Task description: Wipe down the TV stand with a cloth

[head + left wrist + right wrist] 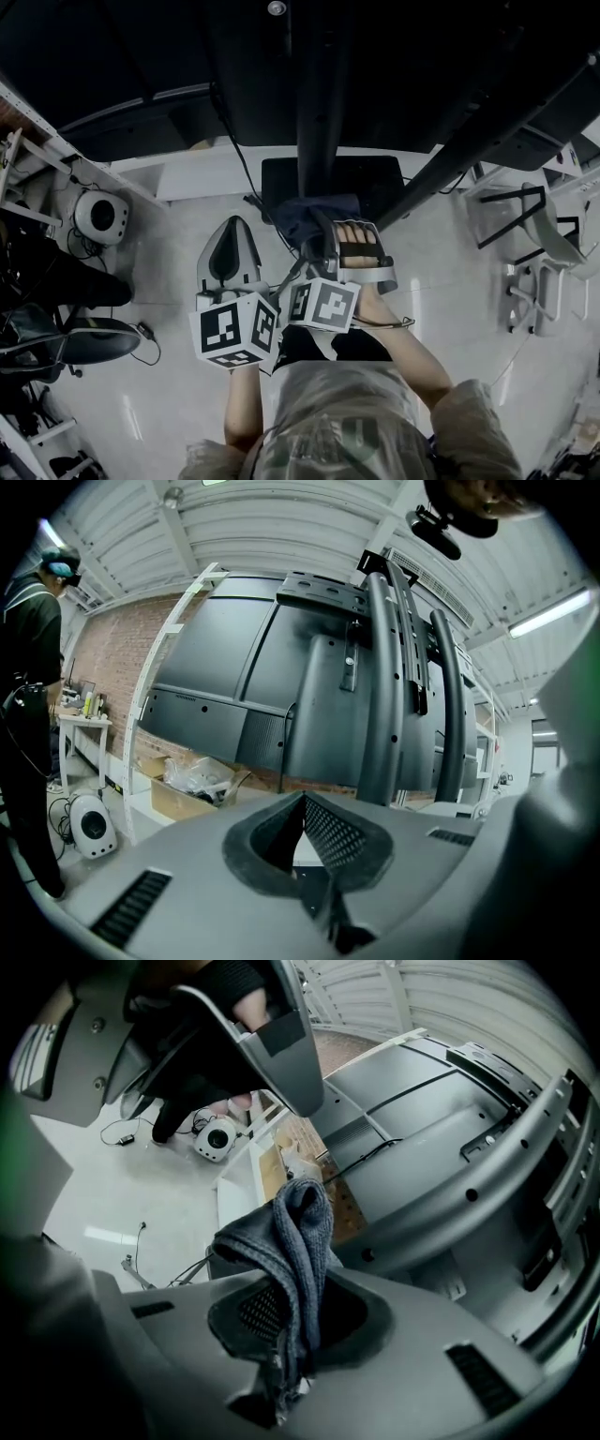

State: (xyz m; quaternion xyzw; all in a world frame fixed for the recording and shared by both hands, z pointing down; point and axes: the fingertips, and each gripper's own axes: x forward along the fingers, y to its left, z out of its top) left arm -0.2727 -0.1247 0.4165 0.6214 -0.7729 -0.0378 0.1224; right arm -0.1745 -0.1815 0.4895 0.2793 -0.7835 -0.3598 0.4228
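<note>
Since wiping needs a firm hold on the rag, the right gripper (292, 1302) has its jaws clamped on the grey cloth (302, 1227). A fold of it stands up above them, likely as the wiping face. In the head view the cloth (305, 220) sits at centre frame, just below the dark base plate (328, 178) of the TV stand (314, 112), apparently about to start there. The left gripper (305, 803) has its jaw tips together with nothing between them. It is held beside the right one, seemingly as a spare. Its view looks up the stand's upright posts (384, 686) to the back of the TV (225, 658). Around the stand is a pale glossy floor (169, 244). A round white device (101, 216) lies at left frame, and a cardboard box (173, 794) at lower left of the left gripper view.
</note>
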